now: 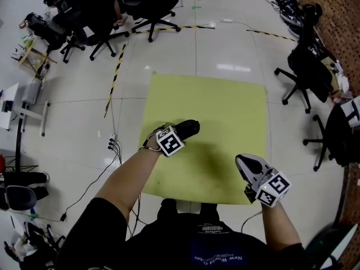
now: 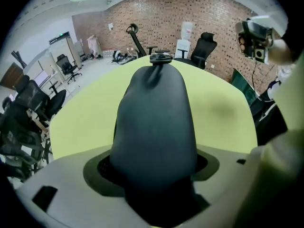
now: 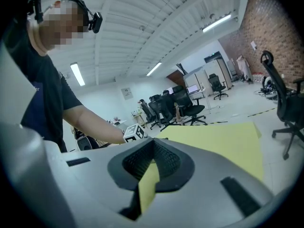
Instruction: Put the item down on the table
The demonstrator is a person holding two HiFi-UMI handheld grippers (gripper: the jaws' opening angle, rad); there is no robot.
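A black soft pouch [image 1: 189, 129] with a small clasp at its far end [image 2: 160, 58] sticks out of my left gripper [image 1: 179, 134], which is shut on it over the left part of the yellow-green table [image 1: 236, 111]. In the left gripper view the pouch [image 2: 154, 118] fills the space between the jaws; I cannot tell whether it touches the table. My right gripper [image 1: 243, 163] hovers over the table's near right corner with its jaws shut and nothing in them [image 3: 151, 167]. The left gripper's marker cube [image 3: 134, 133] shows in the right gripper view.
Black office chairs stand beyond the table at the back left [image 1: 152, 7] and along the right side [image 1: 306, 66]. A power strip and cables [image 1: 112, 145] lie on the floor left of the table. A brick wall [image 2: 199, 13] runs behind.
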